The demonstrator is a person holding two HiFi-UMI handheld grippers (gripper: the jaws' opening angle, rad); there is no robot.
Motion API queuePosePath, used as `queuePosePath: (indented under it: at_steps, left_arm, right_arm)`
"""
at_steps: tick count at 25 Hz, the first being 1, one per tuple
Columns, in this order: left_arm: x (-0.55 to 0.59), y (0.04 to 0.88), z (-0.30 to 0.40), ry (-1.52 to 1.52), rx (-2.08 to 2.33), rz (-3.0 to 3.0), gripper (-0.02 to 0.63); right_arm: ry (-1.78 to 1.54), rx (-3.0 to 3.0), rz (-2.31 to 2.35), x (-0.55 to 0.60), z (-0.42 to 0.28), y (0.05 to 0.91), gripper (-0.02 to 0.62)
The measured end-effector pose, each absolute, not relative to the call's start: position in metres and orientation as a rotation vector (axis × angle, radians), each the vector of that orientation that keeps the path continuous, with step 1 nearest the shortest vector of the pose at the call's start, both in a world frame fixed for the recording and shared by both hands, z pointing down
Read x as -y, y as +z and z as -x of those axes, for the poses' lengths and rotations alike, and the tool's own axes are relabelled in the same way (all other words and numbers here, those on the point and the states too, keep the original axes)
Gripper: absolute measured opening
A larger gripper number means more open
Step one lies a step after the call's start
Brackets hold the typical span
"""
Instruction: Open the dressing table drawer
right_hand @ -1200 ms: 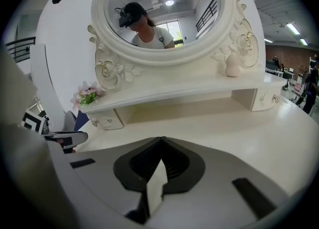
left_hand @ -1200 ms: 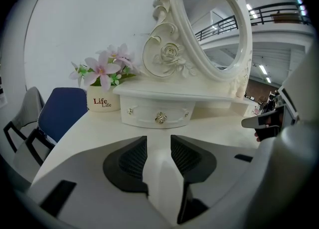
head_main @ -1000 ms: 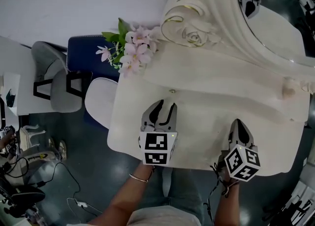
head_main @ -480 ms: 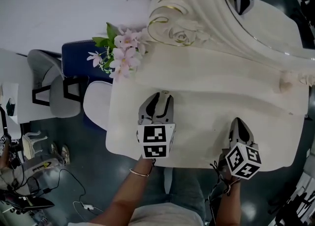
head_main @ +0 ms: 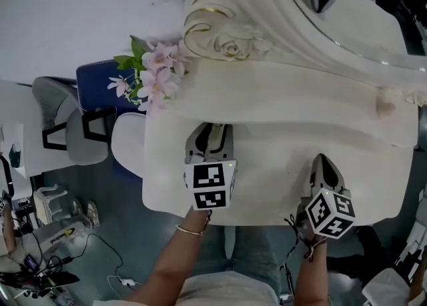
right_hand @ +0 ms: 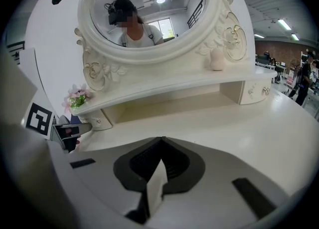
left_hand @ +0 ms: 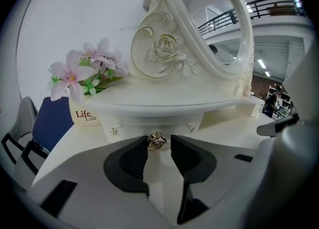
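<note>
Two grippers are in use, and only one has moved. Over the last second the left gripper (left_hand: 158, 145) has slid forward across the surface (head_main: 267, 191). The knob (left_hand: 157, 140), which lay clear ahead of it before, now sits between the tips of its jaws. Those jaws stand apart and are not clamped; whether a tip already touches the knob cannot be told. The right gripper (right_hand: 160, 140) has stayed near the front edge of the surface, its jaws pressed together on nothing. The reach looks finished, so the task seems to stand at closing on the knob and pulling. The drawer (left_hand: 149, 124) behind the knob, under the raised shelf (left_hand: 164, 104), appears still shut. Counted outward, there is one large rose-shaped knob at the centre and two small knobs (left_hand: 114, 131) flanking it. Beyond them is one shelf, with one pot (left_hand: 84, 115) of pink flowers (left_hand: 79, 73) at its left end. At the back stands one oval mirror (left_hand: 214, 23).
</note>
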State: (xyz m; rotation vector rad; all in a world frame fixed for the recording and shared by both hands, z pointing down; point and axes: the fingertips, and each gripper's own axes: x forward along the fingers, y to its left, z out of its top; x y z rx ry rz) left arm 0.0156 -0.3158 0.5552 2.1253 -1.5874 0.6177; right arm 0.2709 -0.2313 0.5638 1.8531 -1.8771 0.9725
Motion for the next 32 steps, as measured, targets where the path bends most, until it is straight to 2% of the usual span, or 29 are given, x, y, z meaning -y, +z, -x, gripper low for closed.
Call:
queuePosePath:
  at_steps: [32]
  left_arm:
    - [0.3154,0.5548,-0.0118,0.663,1.615,-2.082,0.112]
  right_arm:
    - [0.966,1.862,-1.871,0.2322,-0.2714,0.5607,0.006]
